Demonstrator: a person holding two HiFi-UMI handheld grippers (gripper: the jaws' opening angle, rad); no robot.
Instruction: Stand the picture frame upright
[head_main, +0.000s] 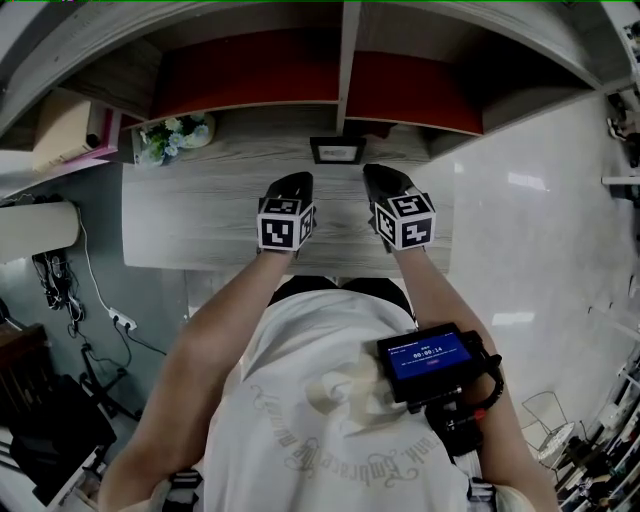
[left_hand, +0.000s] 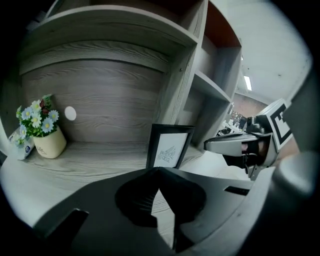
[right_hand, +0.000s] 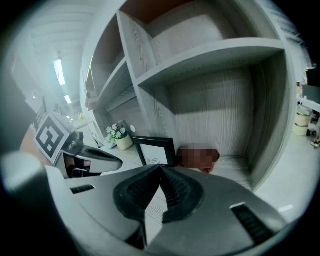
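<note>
Now, picture frame (head_main: 337, 150) upright at the tabletop's (head_main: 200, 215) back edge, flower pot (head_main: 172, 137) near its back-left corner, left tongs (head_main: 297, 179) and right tongs (head_main: 376, 172) both closed, empty, apart from the frame.

Picture frame (head_main: 337, 150) upright on desk (head_main: 200, 215), left gripper (head_main: 298, 179), right gripper (head_main: 377, 172) nearby

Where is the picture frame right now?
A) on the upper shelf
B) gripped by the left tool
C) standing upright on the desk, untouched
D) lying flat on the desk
C: the picture frame stands upright on the desk, with the left tool and right tool both shut, empty, short of it.
</note>
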